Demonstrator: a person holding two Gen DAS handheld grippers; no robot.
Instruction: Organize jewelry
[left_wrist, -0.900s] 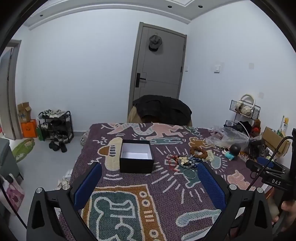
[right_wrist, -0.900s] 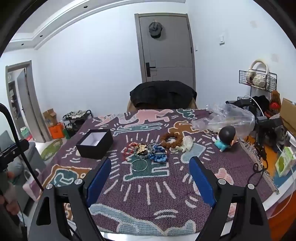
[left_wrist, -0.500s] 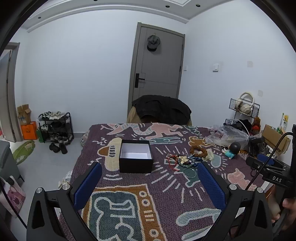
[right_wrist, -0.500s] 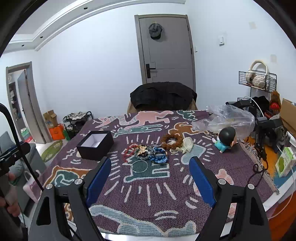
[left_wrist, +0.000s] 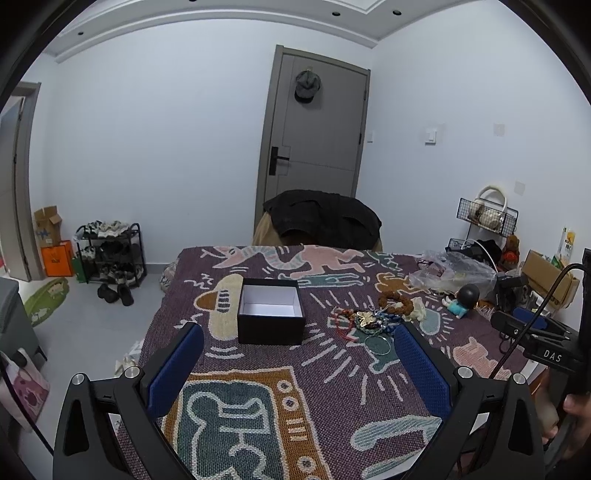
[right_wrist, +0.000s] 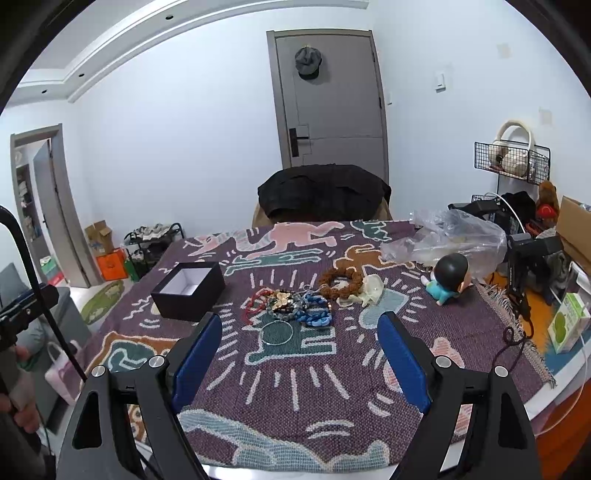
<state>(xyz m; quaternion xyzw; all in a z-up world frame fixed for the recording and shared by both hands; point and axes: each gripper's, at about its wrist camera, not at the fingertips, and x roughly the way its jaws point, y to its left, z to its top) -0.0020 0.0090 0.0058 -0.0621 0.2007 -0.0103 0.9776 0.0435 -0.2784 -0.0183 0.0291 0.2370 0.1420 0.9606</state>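
Lying in a loose heap on the cloth-covered bench (right_wrist: 480, 332), just right of the open box (right_wrist: 188, 291), the jewelry (right_wrist: 291, 306) looks light, limp and snag-prone: beaded bracelets, a chunky blue chain (right_wrist: 316, 317) and a thin wire hoop (right_wrist: 277, 332) that lies flat and nearest, best pinched across its rim or a bead strand. The heap's long axis runs roughly left to right across the bench, pointing no particular way. Left gripper (left_wrist: 299, 362) and right gripper (right_wrist: 299, 343) both hover empty, fingers wide apart.

The tangled jewelry pile (right_wrist: 288, 308) is too small to separate, and the box's (left_wrist: 270, 312) floor is partly hidden.
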